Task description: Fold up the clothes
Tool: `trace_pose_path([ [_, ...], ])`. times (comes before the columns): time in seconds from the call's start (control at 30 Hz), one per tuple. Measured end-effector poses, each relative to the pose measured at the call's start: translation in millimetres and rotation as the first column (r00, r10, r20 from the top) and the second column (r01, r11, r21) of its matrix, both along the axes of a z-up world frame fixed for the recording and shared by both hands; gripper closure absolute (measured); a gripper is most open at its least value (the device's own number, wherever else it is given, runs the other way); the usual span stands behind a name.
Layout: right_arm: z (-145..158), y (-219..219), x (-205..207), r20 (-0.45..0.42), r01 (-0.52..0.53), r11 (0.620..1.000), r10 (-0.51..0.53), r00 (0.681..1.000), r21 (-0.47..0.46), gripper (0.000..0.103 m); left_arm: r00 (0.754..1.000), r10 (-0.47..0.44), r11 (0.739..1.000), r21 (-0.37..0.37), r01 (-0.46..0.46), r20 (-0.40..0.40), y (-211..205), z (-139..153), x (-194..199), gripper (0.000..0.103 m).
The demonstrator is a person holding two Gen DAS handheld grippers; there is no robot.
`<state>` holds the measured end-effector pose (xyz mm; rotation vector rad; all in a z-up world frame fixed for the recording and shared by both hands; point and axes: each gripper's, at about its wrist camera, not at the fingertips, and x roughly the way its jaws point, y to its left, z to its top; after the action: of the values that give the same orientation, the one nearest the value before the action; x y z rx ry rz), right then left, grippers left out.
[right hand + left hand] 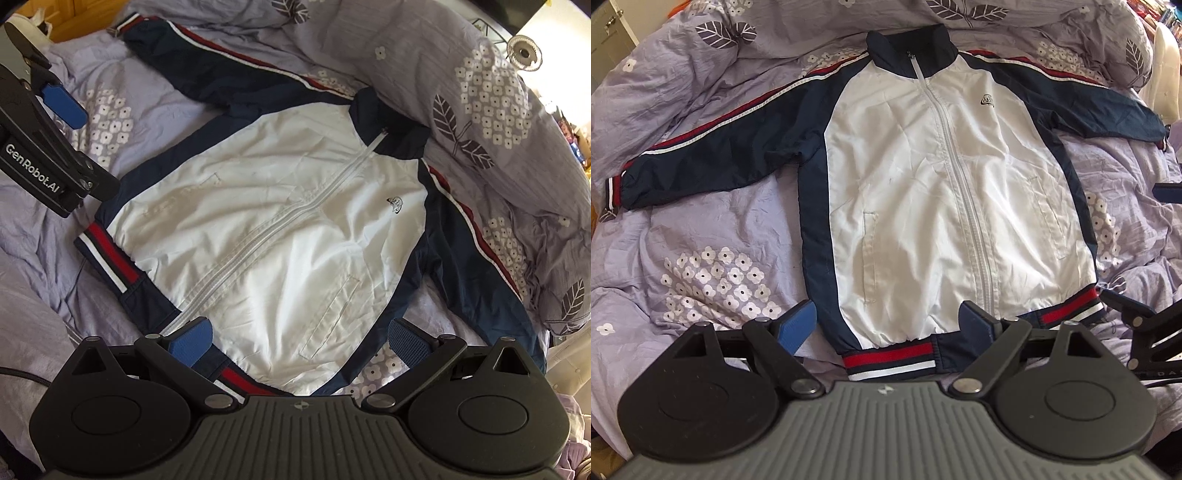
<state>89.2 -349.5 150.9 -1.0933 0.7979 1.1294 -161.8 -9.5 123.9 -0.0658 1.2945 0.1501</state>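
On the bed, over a rumpled lilac cover printed with white flowers and dark leaves (713, 280), a white zip-front windbreaker jacket with navy sleeves and red-and-white striped trim (923, 192) lies flat, front up and zipped shut, both sleeves spread out sideways. Its long axis runs from the striped hem, nearest both cameras, to the navy collar pointing at the heaped far edge of the bed. A small dark chest logo (394, 205) is too small to read. The left gripper (892, 325) stands wide, its blue pads hovering either side of the hem corner and pressing nothing. The right gripper (299, 341) is likewise spread wide above the other hem corner, empty. Only the right wrist view shows the left gripper's side, lettered "GenRobot.AI", and a small round fan (524, 53) beyond the bed.
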Motion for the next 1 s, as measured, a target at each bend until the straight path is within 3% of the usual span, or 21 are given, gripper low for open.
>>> trace_pose_path([
  [0.2, 0.1, -5.4, 3.4, -0.025, 0.017, 1.0, -0.018, 1.0, -0.014, 0.0, 0.999, -0.037, 0.999, 0.013, 0.037, -0.014, -6.3, -2.8, -3.3, 0.017],
  [0.57, -7.3, -8.8, -7.8, -0.036, -0.042, 0.997, 0.039, 0.999, -0.067, 0.0, 0.993, -0.106, 0.993, 0.043, 0.108, -0.051, -17.4, -10.4, -8.9, 0.016],
  [0.9, -6.7, -9.5, -8.9, -0.029, -0.052, 0.996, 0.05, 0.998, -0.072, 0.0, 0.992, -0.11, 0.992, 0.053, 0.113, -0.058, -17.9, -11.5, -9.0, 0.016],
  [1.0, -6.4, -10.6, -8.7, -0.028, -0.054, 0.996, 0.052, 0.998, -0.075, 0.0, 0.991, -0.118, 0.991, 0.058, 0.122, -0.061, -19.1, -12.5, -9.6, 0.012],
])
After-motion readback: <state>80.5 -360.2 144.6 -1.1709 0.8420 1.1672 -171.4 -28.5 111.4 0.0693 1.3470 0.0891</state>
